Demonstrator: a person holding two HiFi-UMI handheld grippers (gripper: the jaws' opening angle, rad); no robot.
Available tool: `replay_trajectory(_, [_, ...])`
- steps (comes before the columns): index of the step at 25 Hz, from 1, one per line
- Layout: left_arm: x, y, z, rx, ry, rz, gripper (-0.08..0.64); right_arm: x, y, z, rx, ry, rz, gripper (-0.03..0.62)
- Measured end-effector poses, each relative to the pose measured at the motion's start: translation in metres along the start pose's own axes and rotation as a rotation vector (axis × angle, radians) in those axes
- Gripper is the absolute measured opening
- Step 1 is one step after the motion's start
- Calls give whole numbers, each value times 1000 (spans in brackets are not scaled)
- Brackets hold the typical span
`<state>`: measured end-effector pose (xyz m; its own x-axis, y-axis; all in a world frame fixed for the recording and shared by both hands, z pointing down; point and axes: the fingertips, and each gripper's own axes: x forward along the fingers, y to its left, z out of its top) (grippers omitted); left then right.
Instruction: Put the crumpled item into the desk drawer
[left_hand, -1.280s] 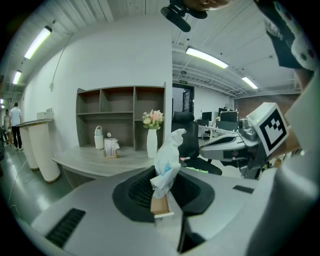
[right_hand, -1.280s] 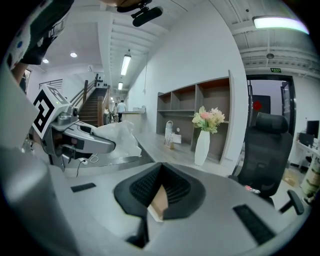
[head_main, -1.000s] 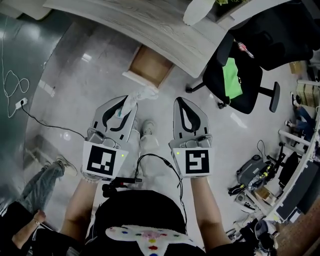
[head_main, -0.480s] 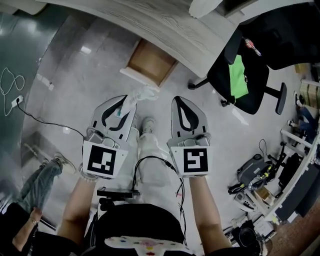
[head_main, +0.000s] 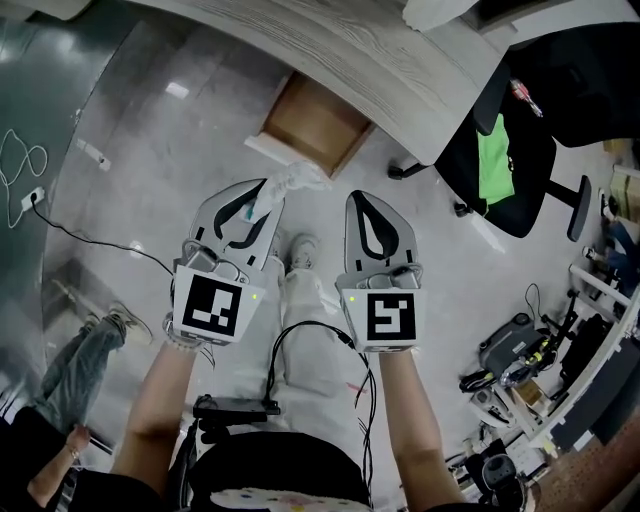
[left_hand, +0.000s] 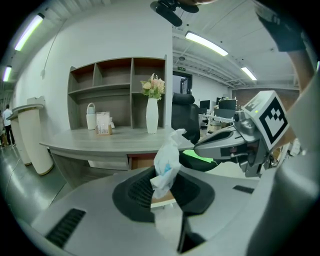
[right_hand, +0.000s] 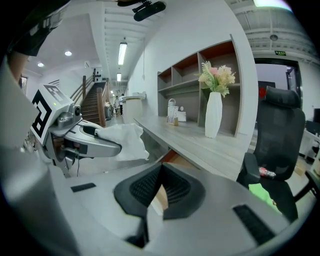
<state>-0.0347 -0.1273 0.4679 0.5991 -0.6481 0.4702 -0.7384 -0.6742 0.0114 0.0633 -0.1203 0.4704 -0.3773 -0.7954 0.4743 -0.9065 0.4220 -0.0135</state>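
A crumpled white paper item (head_main: 290, 180) sticks out of my left gripper (head_main: 262, 192), whose jaws are shut on it. In the head view the item hangs just before the white front of the open wooden drawer (head_main: 318, 122), under the grey desk (head_main: 330, 45). In the left gripper view the crumpled item (left_hand: 166, 161) stands between the dark pads, with the desk (left_hand: 95, 140) beyond. My right gripper (head_main: 378, 205) is beside the left one, jaws shut and empty. Its own view shows its closed tips (right_hand: 160, 171), the crumpled item (right_hand: 126, 141) at left and the drawer's wood (right_hand: 172, 157).
A black office chair (head_main: 500, 160) with a green cloth stands right of the drawer. A white vase (left_hand: 152, 115) is on the desk. A cable (head_main: 70, 235) runs over the floor at left, another person's legs (head_main: 85, 350) are at lower left, and equipment (head_main: 515, 350) lies at right.
Both grippers have sunk and come nearer the desk. The drawer looks bigger and the crumpled item has reached its front edge. The left grip has not changed.
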Motion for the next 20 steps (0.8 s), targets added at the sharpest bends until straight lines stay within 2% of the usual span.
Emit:
replay_trajectory(4, [12, 7, -22, -35, 29, 7, 86, 14, -3, -15, -7, 3, -13, 3])
replay_trajectory(12, [44, 16, -59, -39, 83, -24, 86, 45, 0, -46, 18, 40, -11, 3])
replay_trajectory(20, [80, 27, -79, -61, 107, -42, 86, 72, -12, -71, 61, 62, -55, 3])
